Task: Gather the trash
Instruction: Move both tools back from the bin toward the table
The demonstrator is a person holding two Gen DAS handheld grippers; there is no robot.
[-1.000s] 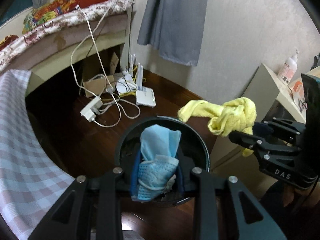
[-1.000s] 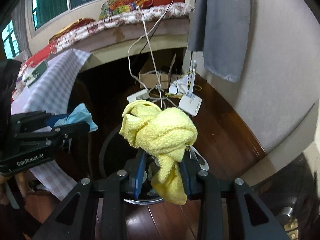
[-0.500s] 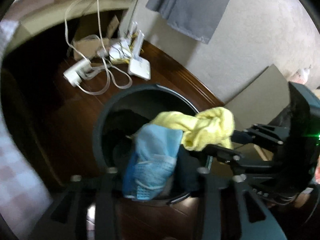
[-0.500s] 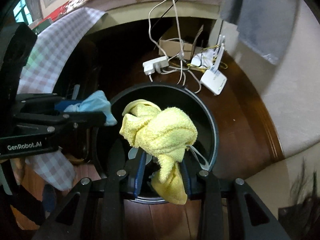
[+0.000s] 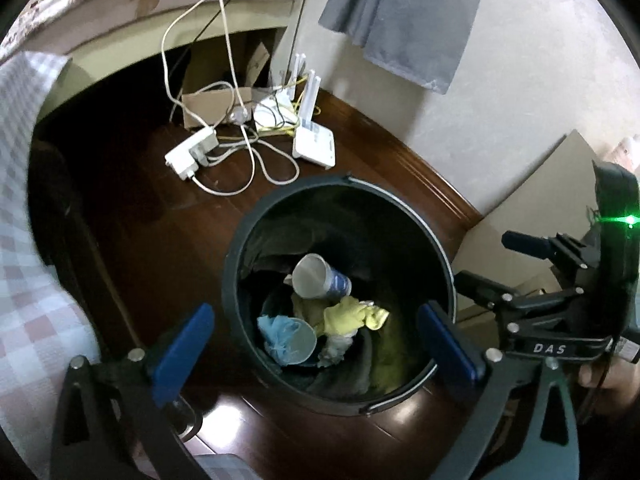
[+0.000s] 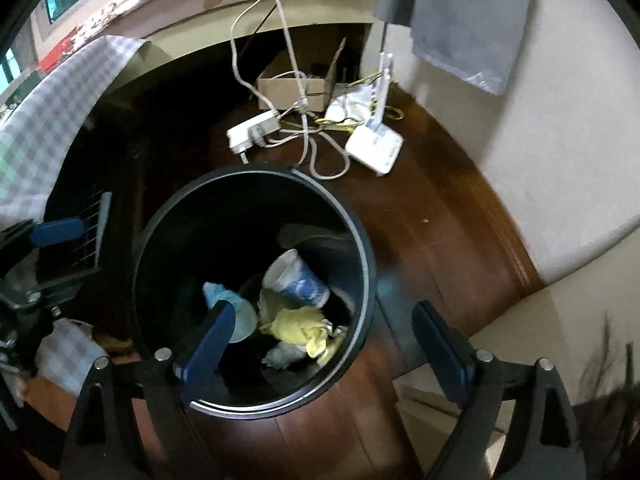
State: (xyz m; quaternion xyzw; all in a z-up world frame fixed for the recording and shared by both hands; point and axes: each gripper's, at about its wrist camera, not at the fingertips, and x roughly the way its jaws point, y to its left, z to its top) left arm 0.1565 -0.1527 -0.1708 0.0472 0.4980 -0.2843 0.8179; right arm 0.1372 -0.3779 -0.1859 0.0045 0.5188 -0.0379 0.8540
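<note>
A black round trash bin (image 5: 240,240) stands on the dark wood floor; it also shows in the right wrist view (image 6: 362,240). Inside lie a yellow cloth (image 5: 352,316) (image 6: 298,328), a blue face mask (image 5: 276,330) (image 6: 218,294) and a paper cup (image 5: 320,280) (image 6: 296,280). My left gripper (image 5: 316,344) is open and empty above the bin's near rim. My right gripper (image 6: 324,344) is open and empty above the bin's right side. The right gripper also shows in the left wrist view (image 5: 500,264), at the bin's right.
A white power strip (image 5: 190,152), tangled cables, a white router (image 5: 314,146) and a cardboard box (image 5: 208,108) lie on the floor behind the bin. A checked cloth (image 5: 24,240) hangs at left. A grey garment (image 5: 404,16) hangs on the wall. A beige cabinet (image 5: 532,200) stands at right.
Both grippers opened. The blue mask and the yellow cloth dropped out of them and now lie inside the bin.
</note>
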